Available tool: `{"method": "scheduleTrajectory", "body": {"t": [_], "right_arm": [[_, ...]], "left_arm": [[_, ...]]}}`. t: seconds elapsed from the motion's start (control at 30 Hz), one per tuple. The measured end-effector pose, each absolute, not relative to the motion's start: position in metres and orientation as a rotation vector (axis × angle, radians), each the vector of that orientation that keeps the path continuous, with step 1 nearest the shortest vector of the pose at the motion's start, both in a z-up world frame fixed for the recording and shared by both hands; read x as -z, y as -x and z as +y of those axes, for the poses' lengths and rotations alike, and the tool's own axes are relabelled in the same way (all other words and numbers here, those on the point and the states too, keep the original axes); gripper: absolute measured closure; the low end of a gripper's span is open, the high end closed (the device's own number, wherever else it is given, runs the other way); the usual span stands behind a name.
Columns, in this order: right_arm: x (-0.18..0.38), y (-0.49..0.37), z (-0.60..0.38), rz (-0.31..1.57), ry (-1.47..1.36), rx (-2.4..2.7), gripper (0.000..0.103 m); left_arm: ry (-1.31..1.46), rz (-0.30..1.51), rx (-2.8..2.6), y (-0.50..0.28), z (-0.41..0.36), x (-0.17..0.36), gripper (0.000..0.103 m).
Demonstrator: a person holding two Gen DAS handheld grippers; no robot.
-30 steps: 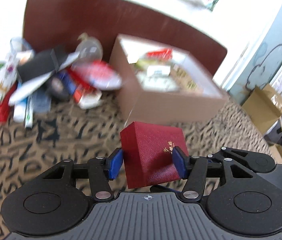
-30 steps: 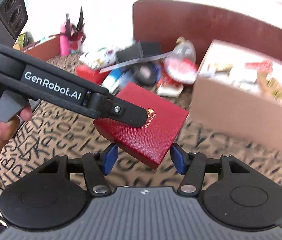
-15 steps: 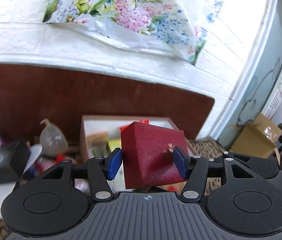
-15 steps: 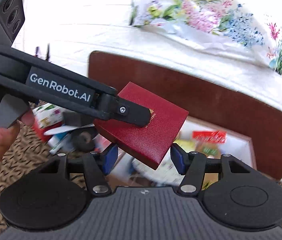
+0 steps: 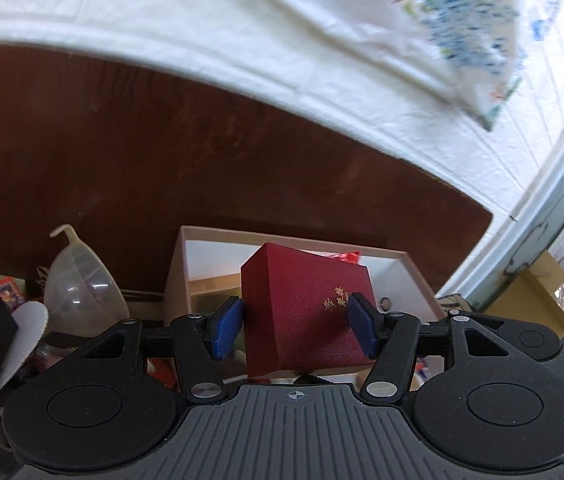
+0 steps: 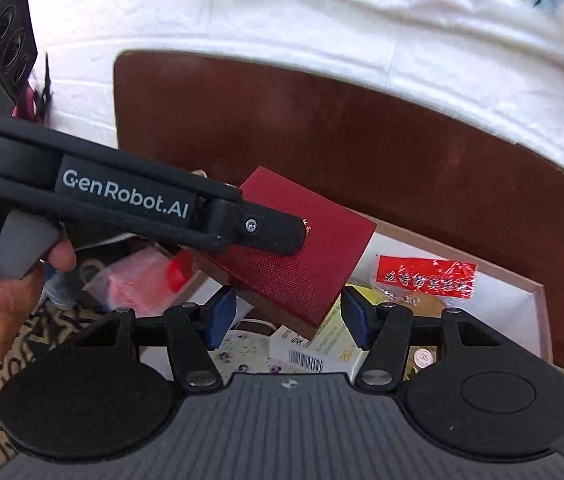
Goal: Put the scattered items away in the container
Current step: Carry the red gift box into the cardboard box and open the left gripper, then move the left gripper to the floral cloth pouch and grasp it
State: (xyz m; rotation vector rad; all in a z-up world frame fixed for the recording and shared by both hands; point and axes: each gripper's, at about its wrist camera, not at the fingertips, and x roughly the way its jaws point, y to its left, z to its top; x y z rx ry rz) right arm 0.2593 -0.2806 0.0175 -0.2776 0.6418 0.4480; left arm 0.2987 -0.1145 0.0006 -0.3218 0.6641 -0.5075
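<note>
Already above the open container (image 6: 537, 292), the red box (image 5: 305, 320) sits between the left gripper (image 5: 295, 326) jaws, which are opening, with a sliver of gap at the left pad; released tilted like this, I judge it could land on edge atop the red packet (image 6: 425, 276) and cartons, or catch the rim. Only the right wrist view shows the container's crowded contents and the right gripper (image 6: 287, 320), its jaws spread and empty beneath the box; the left view alone shows the clear funnel (image 5: 82, 292) beside the container.
</note>
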Motion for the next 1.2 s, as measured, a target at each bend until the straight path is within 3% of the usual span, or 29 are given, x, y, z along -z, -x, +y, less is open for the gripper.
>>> {"method": "scheduleTrajectory", "body": {"t": [0.07, 0.1, 0.13, 0.4, 0.57, 1.2], "right_arm": [[-0.009, -0.267, -0.275, 0.623, 0.323, -0.430, 0.035], [-0.006, -0.268, -0.271, 0.609, 0.363, -0.408, 0.019], [-0.004, -0.268, -0.269, 0.594, 0.398, -0.377, 0.013], [-0.008, -0.258, -0.278, 0.623, 0.304, -0.370, 0.014], [-0.017, -0.247, -0.273, 0.619, 0.289, -0.373, 0.003], [-0.028, -0.137, -0.234, 0.581, 0.166, -0.459, 0.001]], "left_arm": [[0.329, 0.667, 0.481, -0.306, -0.113, 0.006, 0.020], [0.329, 0.663, 0.461, -0.306, -0.111, 0.008, 0.015], [0.325, 0.653, 0.437, -0.305, -0.109, 0.008, 0.010], [0.253, 0.659, 0.414, -0.289, -0.103, 0.003, 0.005], [0.208, 0.654, 0.426, -0.268, -0.105, -0.002, 0.003], [0.414, 0.641, 0.438, -0.131, -0.049, 0.012, 0.000]]}}
